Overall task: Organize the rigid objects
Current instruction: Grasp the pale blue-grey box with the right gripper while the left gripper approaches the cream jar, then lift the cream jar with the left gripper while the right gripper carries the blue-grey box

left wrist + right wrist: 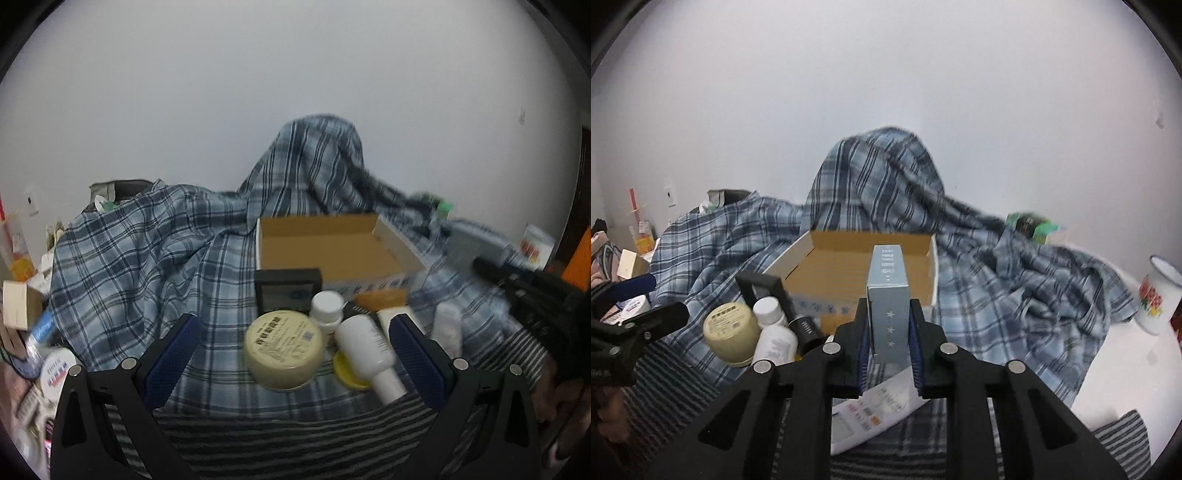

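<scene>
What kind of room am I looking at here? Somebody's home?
Probably a lived-in bedroom or spare room, not a lab. A plaid cloth is draped over the work surface, household jars and pill bottles sit by an open cardboard box, and an enamel mug stands nearby.

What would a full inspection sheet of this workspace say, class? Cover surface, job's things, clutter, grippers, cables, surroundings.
Surface: blue plaid cloth, rumpled, over a striped cloth.
Job's things: open cardboard box, nothing seen inside; grey-blue carton; cream round jar; white bottle lying down; small white bottle upright; black case.
Clutter: remote control under the right gripper; enamel mug.
Grippers: left gripper open around the jar and bottles; right gripper shut on the carton.
Cables: nothing seen.
Surroundings: plain white wall.
</scene>
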`<state>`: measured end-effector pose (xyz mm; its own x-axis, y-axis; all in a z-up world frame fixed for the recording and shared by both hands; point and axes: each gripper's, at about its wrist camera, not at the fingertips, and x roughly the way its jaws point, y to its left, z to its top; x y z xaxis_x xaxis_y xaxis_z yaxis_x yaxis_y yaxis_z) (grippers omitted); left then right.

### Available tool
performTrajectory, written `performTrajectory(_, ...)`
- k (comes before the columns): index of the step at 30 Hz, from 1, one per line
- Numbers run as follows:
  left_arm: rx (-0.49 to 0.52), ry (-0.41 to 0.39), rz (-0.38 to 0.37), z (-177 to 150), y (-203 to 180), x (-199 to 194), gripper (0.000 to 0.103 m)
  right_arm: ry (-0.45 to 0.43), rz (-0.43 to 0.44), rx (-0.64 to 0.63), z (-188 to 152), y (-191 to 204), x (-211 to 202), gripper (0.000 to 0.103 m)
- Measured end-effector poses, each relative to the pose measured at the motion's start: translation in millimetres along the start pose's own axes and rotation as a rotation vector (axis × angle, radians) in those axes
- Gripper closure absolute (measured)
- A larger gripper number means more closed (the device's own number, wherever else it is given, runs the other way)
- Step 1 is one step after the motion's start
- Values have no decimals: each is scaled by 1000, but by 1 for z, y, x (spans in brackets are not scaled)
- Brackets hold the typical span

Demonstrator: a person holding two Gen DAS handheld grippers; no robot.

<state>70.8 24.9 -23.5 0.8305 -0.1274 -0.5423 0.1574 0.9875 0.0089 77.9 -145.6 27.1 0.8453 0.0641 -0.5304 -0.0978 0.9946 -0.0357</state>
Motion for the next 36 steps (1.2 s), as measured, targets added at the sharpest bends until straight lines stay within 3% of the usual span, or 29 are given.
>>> performTrajectory(3, 84, 55, 29, 1, -7, 19, 1, -15, -5, -4, -4, 1, 2, 85)
performTrajectory(7, 68, 180, -39, 2, -4, 52, 7, 7, 18, 12, -11, -1, 7, 85)
performTrajectory(11, 77, 239, -14, -4, 0, 73, 13, -2, 30, 19, -14, -2, 4, 85)
performTrajectory(16, 53, 276, -18, -12, 4, 85, 25, 7, 38, 38, -16, -6, 6, 85)
performTrajectory(22, 46, 271, -18, -13, 7, 87, 28, 31, 49, 59, -17, -11, 12, 85)
performTrajectory(25, 37, 227, -26, -14, 8, 79, 28, 33, 40, 63, -17, -12, 13, 85)
performTrajectory(36, 79, -231, 101, -11, -6, -12, 28, 6, 25, 41, -17, -9, 9, 85)
